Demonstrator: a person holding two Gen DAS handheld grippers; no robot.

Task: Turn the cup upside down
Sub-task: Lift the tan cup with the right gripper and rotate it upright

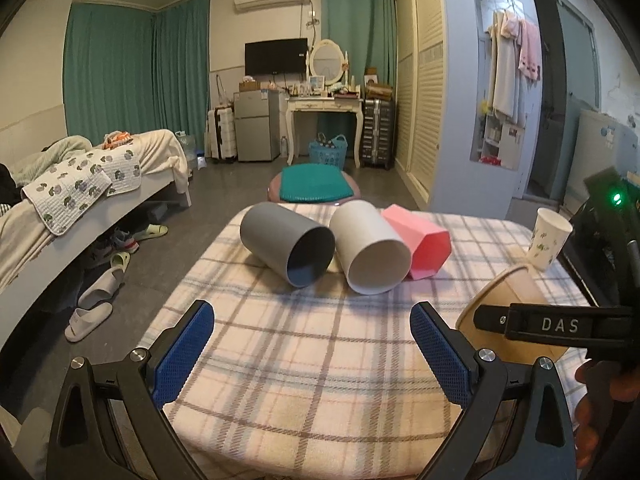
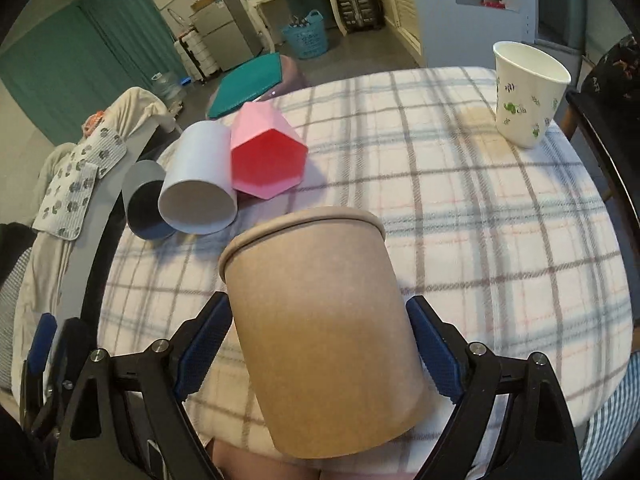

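Observation:
A brown paper cup (image 2: 324,320) is clamped between the blue pads of my right gripper (image 2: 320,340), held above the plaid-covered table (image 2: 460,240) with its rim pointing away and slightly down. The same cup (image 1: 508,304) shows in the left wrist view at the right, with the right gripper's finger across it. My left gripper (image 1: 312,352) is open and empty above the table's near edge. A grey cup (image 1: 288,244), a white cup (image 1: 372,252) and a pink faceted cup (image 1: 420,244) lie on their sides mid-table. A white paper cup with leaf print (image 2: 528,92) stands upright at the far right.
A bed (image 1: 80,184) with shoes under it stands to the left. A round stool with a green cushion (image 1: 316,188) is beyond the table. A dark chair (image 2: 608,140) stands at the table's right edge.

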